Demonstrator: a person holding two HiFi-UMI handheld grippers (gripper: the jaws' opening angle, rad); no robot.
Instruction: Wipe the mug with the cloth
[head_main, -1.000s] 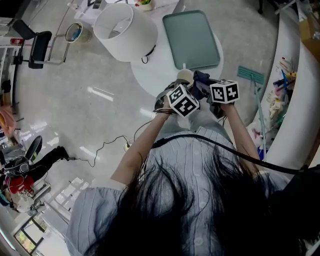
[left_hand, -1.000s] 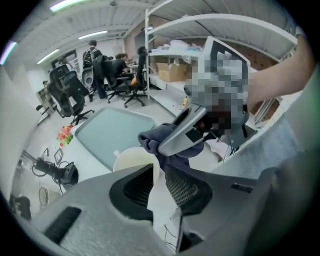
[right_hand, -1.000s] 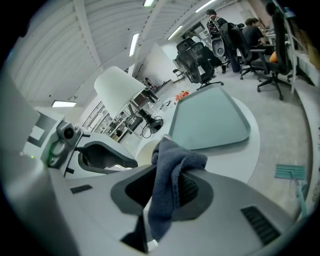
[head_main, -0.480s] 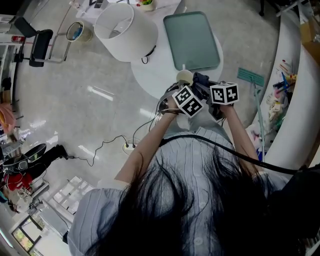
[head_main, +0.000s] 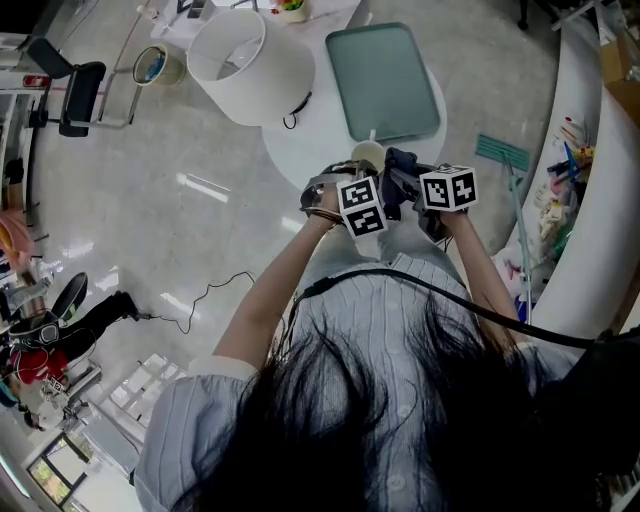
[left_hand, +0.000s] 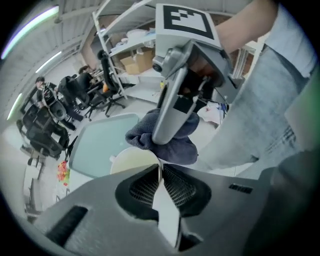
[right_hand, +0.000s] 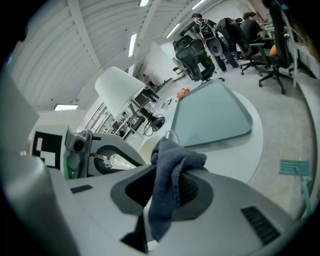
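A cream mug (head_main: 368, 153) is held above the near edge of the round white table (head_main: 300, 150). In the left gripper view a thin piece of the mug's (left_hand: 131, 160) wall stands between the jaws, and my left gripper (left_hand: 160, 172) is shut on it. A dark blue cloth (right_hand: 170, 175) hangs out of my right gripper (right_hand: 167, 176), whose jaws are shut on it. The cloth (left_hand: 167, 140) presses against the mug's rim from the right. In the head view both grippers, left (head_main: 358, 190) and right (head_main: 415, 182), sit close together in front of the person's chest.
A green tray (head_main: 385, 80) lies on the table beyond the mug. A large white lampshade (head_main: 250, 60) stands at the table's far left. A curved white counter (head_main: 600, 200) runs along the right. A cable (head_main: 215, 290) trails on the floor, and office chairs (right_hand: 200, 50) stand further off.
My left hand has rolled and shifted a little left, turning the mug against the cloth. The right gripper has stayed where it was with the cloth.
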